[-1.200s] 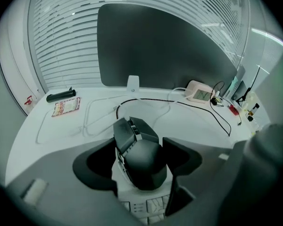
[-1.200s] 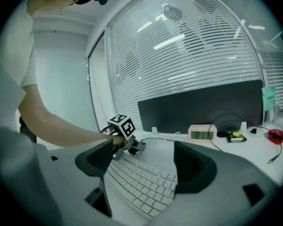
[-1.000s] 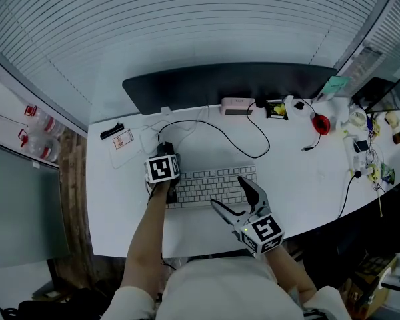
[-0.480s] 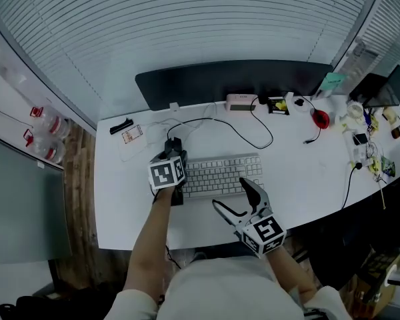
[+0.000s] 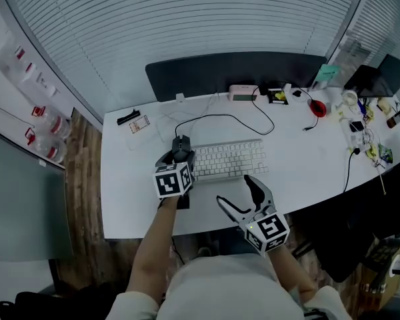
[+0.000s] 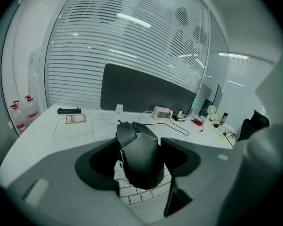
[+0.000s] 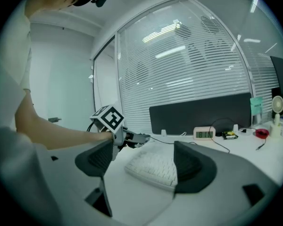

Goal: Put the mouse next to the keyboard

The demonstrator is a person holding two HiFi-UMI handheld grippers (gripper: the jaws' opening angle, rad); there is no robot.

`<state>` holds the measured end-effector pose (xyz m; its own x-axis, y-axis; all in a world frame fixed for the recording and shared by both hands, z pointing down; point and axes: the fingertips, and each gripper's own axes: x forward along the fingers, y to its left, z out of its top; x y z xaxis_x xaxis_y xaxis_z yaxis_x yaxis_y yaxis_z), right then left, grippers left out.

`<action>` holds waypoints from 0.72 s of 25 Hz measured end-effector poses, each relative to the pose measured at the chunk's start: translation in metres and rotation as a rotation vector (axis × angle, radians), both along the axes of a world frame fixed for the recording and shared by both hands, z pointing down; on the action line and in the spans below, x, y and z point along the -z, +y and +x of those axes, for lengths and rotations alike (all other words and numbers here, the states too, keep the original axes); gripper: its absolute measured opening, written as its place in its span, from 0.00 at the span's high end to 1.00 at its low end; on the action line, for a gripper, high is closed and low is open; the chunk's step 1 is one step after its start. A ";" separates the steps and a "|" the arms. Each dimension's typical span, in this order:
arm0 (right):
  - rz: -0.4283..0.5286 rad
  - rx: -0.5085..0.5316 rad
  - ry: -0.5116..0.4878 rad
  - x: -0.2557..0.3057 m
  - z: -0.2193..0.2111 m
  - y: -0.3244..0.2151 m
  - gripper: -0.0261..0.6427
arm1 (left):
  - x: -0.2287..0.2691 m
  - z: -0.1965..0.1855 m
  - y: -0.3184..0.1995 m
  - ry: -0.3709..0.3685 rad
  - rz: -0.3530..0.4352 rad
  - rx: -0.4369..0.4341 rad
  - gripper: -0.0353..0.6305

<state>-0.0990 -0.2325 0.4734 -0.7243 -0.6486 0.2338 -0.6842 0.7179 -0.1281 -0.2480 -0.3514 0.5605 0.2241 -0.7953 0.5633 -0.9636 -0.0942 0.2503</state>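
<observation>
Mouse point(image 6: 139, 153) clamped in left tool point(image 6: 140, 163), above keyboard point(image 5: 230, 159) left end

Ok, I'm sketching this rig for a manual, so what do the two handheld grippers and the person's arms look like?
The left claw and the right claw each have two dark grey jaws, curved and scoop-like, on a lighter grey body. Each carries a white cube printed with black square markers. The person wears a white short-sleeved top, and the forearms are bare.
</observation>
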 end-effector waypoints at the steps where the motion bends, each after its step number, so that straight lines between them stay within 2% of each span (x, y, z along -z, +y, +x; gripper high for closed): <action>1: 0.004 -0.006 0.000 0.002 -0.001 0.006 0.37 | 0.004 0.000 0.006 0.005 0.012 -0.004 0.51; 18: 0.044 -0.114 -0.016 0.019 -0.001 0.094 0.37 | 0.056 0.015 0.087 0.038 0.119 -0.102 0.51</action>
<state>-0.0996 -0.1382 0.4544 -0.6487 -0.7364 0.1922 -0.7599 0.6408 -0.1094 -0.2327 -0.2641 0.5046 0.3262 -0.8282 0.4558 -0.9376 -0.2221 0.2676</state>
